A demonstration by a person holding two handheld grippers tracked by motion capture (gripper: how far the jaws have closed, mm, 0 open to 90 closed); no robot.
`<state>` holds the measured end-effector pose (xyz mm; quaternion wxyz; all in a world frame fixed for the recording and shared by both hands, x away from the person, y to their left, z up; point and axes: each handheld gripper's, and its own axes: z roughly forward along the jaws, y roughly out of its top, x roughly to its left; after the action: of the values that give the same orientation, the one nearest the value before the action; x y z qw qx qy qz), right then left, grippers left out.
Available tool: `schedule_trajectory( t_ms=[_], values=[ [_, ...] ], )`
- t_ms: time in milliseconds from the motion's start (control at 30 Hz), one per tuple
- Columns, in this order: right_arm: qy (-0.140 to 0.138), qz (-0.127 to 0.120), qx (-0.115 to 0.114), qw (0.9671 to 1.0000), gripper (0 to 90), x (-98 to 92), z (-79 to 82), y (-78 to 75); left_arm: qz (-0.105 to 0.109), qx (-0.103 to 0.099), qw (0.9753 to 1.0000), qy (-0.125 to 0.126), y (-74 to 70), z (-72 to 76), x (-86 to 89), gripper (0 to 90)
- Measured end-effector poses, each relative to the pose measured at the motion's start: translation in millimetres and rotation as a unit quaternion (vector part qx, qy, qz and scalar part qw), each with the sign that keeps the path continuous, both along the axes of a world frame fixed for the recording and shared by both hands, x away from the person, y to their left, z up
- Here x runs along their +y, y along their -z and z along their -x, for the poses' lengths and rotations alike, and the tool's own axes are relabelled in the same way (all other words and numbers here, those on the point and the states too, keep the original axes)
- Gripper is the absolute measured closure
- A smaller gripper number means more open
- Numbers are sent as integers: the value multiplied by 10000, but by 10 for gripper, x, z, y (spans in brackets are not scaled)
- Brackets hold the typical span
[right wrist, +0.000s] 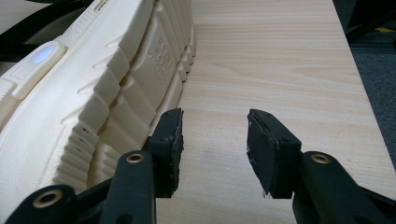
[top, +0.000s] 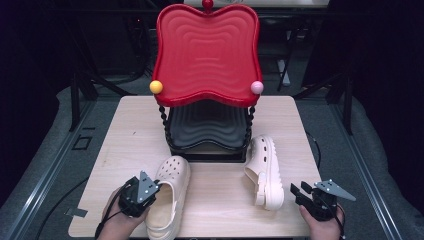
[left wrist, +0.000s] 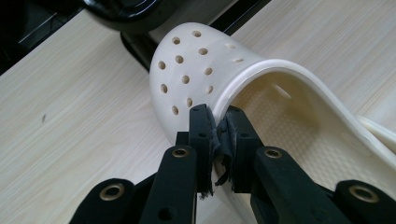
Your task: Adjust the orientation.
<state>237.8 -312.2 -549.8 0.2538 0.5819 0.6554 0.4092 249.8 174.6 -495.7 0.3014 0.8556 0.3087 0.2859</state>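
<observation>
At the lower left of the high view, the left gripper is clamped on the rim of a cream clog, perforated at the toe, lying upright on the desk. Lower right, the second clog lies on its side; the right gripper gapes just beside its ridged sole.

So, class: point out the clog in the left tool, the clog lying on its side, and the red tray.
Held clog (top: 172,172), high view, perforated toe.
Tipped clog (top: 264,167), high view, upper.
Red tray (top: 207,50), high view, ridged centre.
</observation>
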Motion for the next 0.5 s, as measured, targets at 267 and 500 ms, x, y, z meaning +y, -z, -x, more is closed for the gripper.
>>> schedule_trajectory(
  t_ms=[267,500],
  values=[
    [0,9,18,10000,556,-9,1,0,-35,16,10000,67,36,-50,-344,830],
    [-4,-31,3,10000,555,-20,1,-1,-101,48,9999,37,93,-85,-514,829]
  ],
)
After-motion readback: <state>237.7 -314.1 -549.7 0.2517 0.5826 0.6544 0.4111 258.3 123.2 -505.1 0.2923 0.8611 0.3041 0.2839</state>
